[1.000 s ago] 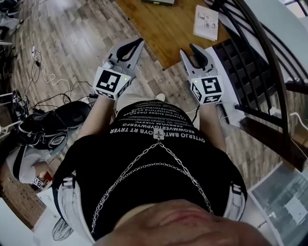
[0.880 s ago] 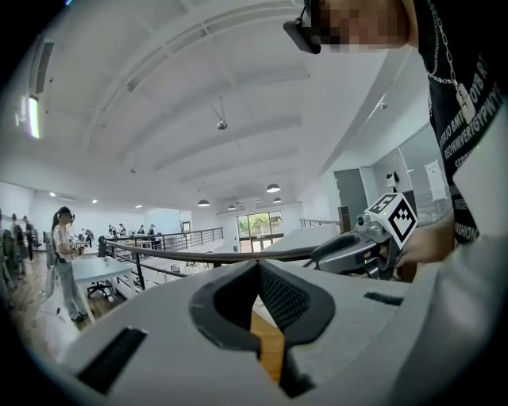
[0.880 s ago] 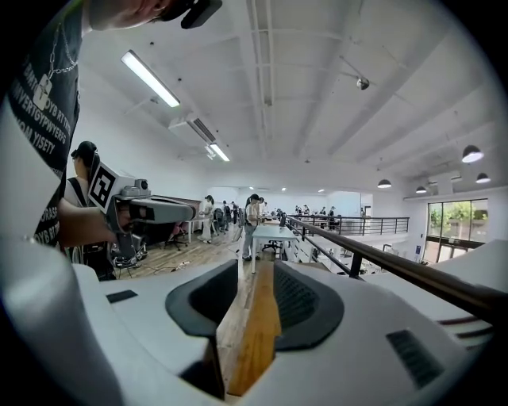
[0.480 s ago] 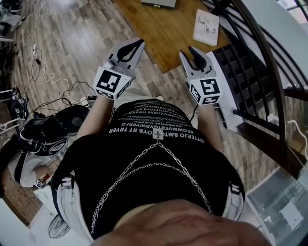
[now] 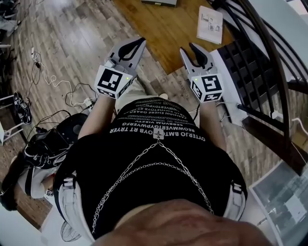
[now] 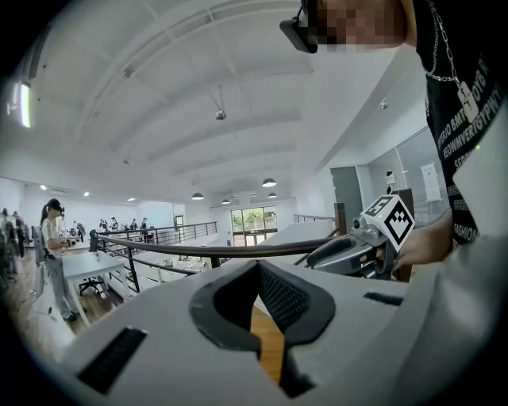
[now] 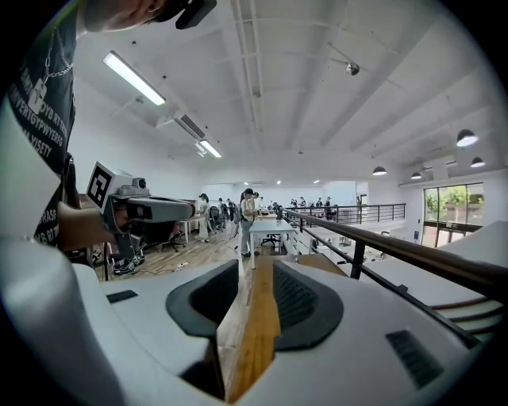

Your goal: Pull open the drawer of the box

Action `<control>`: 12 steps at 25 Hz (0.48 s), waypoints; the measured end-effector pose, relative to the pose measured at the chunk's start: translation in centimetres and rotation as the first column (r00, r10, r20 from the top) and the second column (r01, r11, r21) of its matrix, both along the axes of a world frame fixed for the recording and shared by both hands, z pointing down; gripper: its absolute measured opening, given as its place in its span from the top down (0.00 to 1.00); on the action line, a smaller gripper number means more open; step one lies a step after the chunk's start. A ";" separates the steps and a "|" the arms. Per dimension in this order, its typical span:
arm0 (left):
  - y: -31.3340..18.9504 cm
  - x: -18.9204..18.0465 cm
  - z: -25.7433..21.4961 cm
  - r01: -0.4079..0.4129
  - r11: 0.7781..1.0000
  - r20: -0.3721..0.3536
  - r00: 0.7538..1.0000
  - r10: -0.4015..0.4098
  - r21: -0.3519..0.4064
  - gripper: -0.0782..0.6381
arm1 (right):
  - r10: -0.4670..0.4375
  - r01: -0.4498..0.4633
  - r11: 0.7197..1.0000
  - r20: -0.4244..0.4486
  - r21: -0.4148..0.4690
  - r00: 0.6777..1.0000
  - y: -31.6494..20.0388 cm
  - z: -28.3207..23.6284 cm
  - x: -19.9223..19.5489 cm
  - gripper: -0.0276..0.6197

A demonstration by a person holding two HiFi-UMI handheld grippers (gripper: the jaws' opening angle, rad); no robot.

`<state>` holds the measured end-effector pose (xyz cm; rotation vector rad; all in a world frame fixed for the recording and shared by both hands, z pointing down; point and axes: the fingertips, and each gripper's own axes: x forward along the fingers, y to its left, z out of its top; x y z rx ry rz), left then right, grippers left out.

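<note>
The person stands at the near corner of a brown wooden counter, one tool in each hand, both held out in front of the black shirt and pointing toward the counter. The left tool has its tips at the counter's near left edge in the head view. Its own view shows the dark pads standing slightly apart, with only a narrow strip of wood visible through the slit and nothing caught between them. The right tool has its tips just over the near right edge beside the corner. Its jaws are spread wider, and its own view shows a broad wedge of the counter top between the pads and nothing gripped. What looks to be the box, flat and grey, lies at the counter's far edge, well apart from both tools. The top of the head view cuts it off, so its drawer cannot be made out. A white booklet lies by the counter's right edge. A dark railing curves past on the right, and cables trail over the wooden floor on the left.
</note>
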<state>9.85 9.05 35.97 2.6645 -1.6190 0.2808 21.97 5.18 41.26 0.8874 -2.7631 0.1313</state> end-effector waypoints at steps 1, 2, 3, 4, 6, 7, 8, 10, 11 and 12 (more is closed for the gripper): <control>-0.5 -0.5 -0.1 -0.008 1.000 0.000 1.000 0.008 0.011 0.88 | 0.002 -0.002 1.000 -0.003 -0.001 1.000 -0.3 0.0 -0.7 0.75; -0.9 -1.2 0.0 -0.014 1.000 0.002 1.000 0.014 0.013 0.88 | 0.003 -0.003 1.000 -0.009 -0.002 1.000 -0.5 0.0 -1.4 0.75; -1.2 -1.9 0.0 -0.018 1.000 -0.001 1.000 0.018 0.010 0.88 | 0.004 -0.004 1.000 -0.016 -0.004 1.000 -0.7 0.0 -2.2 0.75; -1.6 -2.5 0.1 -0.021 1.000 -0.008 1.000 0.021 0.009 0.88 | 0.006 -0.006 1.000 -0.023 -0.004 1.000 -0.9 0.0 -2.9 0.75; -2.4 -3.9 0.0 -0.032 0.999 -0.016 0.999 0.032 0.009 0.88 | 0.014 -0.014 1.000 -0.026 -0.004 1.000 -1.6 -0.3 -4.4 0.75; -2.8 -4.7 0.0 -0.040 0.999 -0.015 0.999 0.040 0.008 0.88 | 0.020 -0.020 1.000 -0.024 -0.002 1.000 -2.0 -0.5 -5.1 0.75; -3.3 -5.5 0.0 -0.046 0.999 -0.013 0.999 0.046 0.004 0.88 | 0.026 -0.026 1.000 -0.023 0.000 0.999 -2.5 -0.7 -5.9 0.75; -4.4 -7.4 -0.2 -0.054 0.999 -0.016 0.998 0.054 -0.003 0.88 | 0.037 -0.036 0.999 -0.024 0.005 0.999 -3.4 -0.9 -7.7 0.75; -5.0 -8.4 -0.2 -0.058 0.998 -0.017 0.998 0.058 -0.001 0.88 | 0.040 -0.040 0.999 -0.026 0.006 0.999 -3.9 -1.0 -8.6 0.75; -5.5 -9.5 -0.1 -0.062 0.998 -0.015 0.998 0.062 0.001 0.88 | 0.042 -0.042 0.999 -0.029 0.006 0.999 -4.3 -0.9 -9.5 0.75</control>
